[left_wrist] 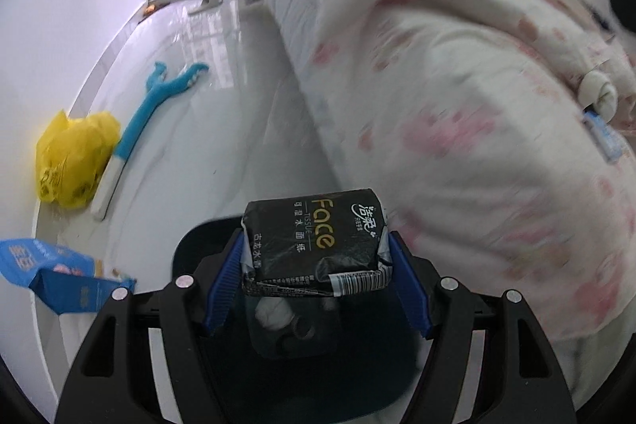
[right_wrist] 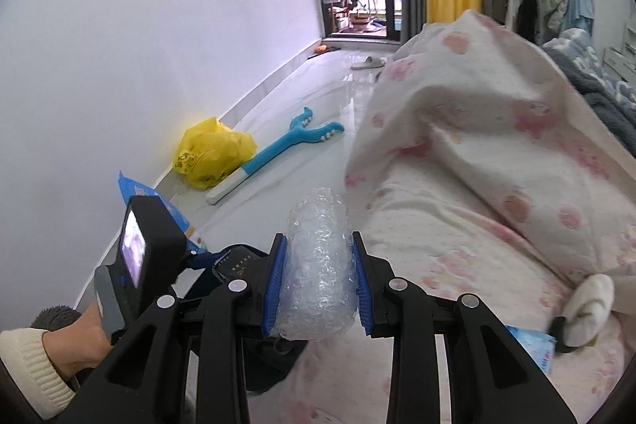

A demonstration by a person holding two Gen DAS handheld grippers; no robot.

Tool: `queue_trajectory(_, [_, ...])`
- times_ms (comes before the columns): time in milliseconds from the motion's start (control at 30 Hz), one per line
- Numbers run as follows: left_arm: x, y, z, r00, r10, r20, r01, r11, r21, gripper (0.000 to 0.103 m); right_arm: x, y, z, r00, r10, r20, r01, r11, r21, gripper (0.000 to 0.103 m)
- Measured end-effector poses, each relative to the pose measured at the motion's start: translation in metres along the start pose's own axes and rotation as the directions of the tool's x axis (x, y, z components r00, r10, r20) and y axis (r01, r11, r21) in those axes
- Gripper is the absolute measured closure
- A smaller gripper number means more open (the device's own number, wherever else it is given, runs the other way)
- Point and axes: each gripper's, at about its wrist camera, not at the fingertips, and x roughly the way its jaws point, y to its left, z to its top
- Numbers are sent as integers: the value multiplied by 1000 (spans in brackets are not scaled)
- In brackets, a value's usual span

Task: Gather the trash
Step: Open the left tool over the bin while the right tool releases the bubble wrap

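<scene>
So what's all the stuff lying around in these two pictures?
tissue pack: one, black, clamped in the left gripper
bubble wrap: one roll, clear, clamped in the right gripper
bin: one, dark, on the floor below the tissue pack
plastic bag: one, yellow, on the floor by the wall
long-handled toy: one, blue and white, on the floor beside the bag
blue packet: one, on the floor near the wall
quilt: one, white with pink prints, on the bed
slipper: one, pale, near the balcony door
left gripper: black, blue pads
right gripper: black, blue pads
hand: one, cream cuff, holding the left gripper
</scene>
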Motion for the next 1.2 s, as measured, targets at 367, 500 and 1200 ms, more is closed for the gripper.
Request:
queue_trajectory(367, [26,47,-33,983,2,-182,-7,1000,-27,29,48,34,3,994,42,-106,-41,999,11,71])
queue_trajectory(500, [32,57,-46,971,-23,-238,14,999,-40,24,64,46,2,989,46,-144,-45,999,11,71])
queue_trajectory(1200, [-15,113,-56,991,-43,-127,34,996,-77,17,166,89,-27,933,55,-356,-41,998,46,71])
